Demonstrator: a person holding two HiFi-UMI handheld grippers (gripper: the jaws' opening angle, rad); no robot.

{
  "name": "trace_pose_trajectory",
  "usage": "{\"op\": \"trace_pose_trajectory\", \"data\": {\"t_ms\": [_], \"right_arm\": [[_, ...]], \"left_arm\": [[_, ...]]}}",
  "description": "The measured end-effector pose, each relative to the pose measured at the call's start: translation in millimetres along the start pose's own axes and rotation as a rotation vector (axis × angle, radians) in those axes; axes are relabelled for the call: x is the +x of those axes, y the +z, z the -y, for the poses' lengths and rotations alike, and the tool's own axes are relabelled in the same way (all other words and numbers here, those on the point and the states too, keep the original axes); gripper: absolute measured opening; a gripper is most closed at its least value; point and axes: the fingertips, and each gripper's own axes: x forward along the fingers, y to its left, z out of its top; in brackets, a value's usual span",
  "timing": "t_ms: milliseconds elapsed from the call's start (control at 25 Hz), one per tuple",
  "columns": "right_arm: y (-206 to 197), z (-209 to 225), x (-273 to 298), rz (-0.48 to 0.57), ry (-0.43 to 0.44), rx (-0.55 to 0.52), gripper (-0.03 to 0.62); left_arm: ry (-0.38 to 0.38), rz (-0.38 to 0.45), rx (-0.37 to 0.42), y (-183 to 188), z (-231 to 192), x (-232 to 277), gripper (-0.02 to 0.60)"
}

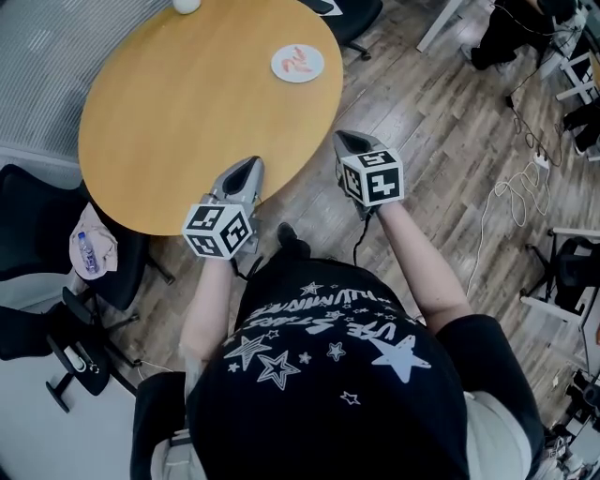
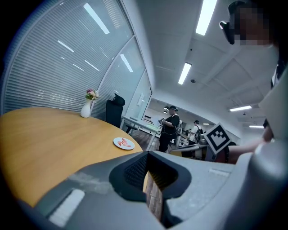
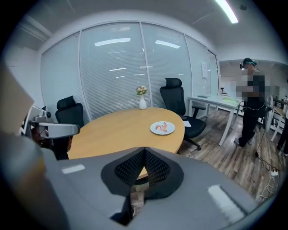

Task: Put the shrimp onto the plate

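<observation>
The left gripper (image 1: pixel 250 166) and right gripper (image 1: pixel 346 141) are both pressed together on nothing, at the near edge of the table (image 1: pixel 178 122). Well apart from them, the shrimp (image 1: pixel 300 58) lie on the plate (image 1: pixel 282 69) — small, their number unclear. The head view cuts off the vase (image 1: pixel 187 5).

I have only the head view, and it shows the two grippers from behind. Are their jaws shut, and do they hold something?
Observer: The left gripper view shows the left gripper shut, with nothing between its jaws.
Operator: And the right one?
Observer: The right gripper is shut as well, and empty.
Operator: What is the white thing at the far edge of the table? My view cuts it off.
Observer: It is a white vase with flowers in it.
</observation>
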Motion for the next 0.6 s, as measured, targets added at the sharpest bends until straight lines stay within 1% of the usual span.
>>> {"op": "trace_pose_trajectory", "data": {"t_ms": [200, 320, 520, 600], "right_arm": [[-13.2, -11.2, -20.2, -0.003, 0.021, -0.013, 0.002], [-21.0, -17.2, -32.4, -0.009, 0.019, -0.057, 0.002], [-32.6, -30.7, -50.2, -0.020, 0.061, -0.147, 0.000], [-36.7, -35.7, -56.2, -0.020, 0.071, -0.162, 0.000]], "left_arm": [[0.008, 0.008, 0.004, -9.8, 18.3, -12.5, 0.002], [0.013, 0.007, 0.002, -17.6, 29.1, -20.5, 0.002], [0.027, 0.018, 0.000, -26.8, 47.1, -34.7, 0.002], [0.033, 0.024, -0.005, -31.0, 52.9, -41.7, 0.002]]}}
